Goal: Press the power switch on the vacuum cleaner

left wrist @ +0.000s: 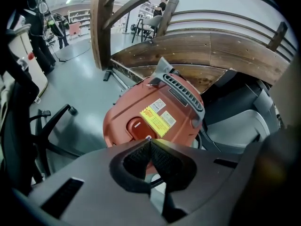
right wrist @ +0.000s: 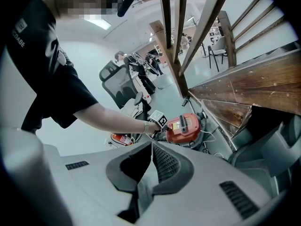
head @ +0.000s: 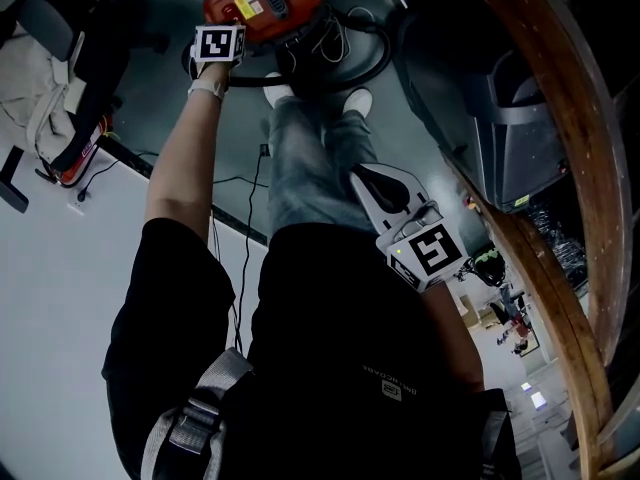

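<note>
The red vacuum cleaner stands on the grey floor ahead of the person's feet. In the left gripper view its red top fills the middle, with a yellow label and an oval power switch near its front edge. My left gripper is shut, and its tips hover just at the right edge of that switch; whether they touch it I cannot tell. In the head view the left gripper reaches out to the vacuum on a straight arm. My right gripper is shut and empty, held back near the person's waist.
A black hose loops on the floor right of the vacuum. A grey and black seat and a curved wooden railing stand at the right. An office chair and a red item lie at the left.
</note>
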The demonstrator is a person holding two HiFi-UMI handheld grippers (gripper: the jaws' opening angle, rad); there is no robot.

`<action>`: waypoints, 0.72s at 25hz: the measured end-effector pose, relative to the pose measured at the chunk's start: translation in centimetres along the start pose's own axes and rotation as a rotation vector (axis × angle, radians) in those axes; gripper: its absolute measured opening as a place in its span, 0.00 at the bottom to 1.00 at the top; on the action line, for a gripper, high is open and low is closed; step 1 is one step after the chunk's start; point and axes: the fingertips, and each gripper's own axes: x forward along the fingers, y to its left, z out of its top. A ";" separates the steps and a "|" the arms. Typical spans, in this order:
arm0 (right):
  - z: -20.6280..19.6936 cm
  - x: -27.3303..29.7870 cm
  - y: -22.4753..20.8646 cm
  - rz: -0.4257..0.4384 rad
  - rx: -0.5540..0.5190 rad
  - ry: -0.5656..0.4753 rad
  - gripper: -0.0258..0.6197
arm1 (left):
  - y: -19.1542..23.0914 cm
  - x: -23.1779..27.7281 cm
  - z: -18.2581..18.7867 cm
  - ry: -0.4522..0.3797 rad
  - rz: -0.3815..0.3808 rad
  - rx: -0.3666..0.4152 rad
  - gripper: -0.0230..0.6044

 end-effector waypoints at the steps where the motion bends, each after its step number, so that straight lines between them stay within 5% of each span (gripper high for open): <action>1: 0.0 -0.2 0.0 -0.003 0.002 -0.006 0.09 | 0.0 -0.2 0.0 0.012 0.007 -0.001 0.06; 18: 3.6 -5.9 0.2 -0.054 -0.010 -0.150 0.09 | -5.7 -9.4 4.1 -0.027 0.042 0.155 0.06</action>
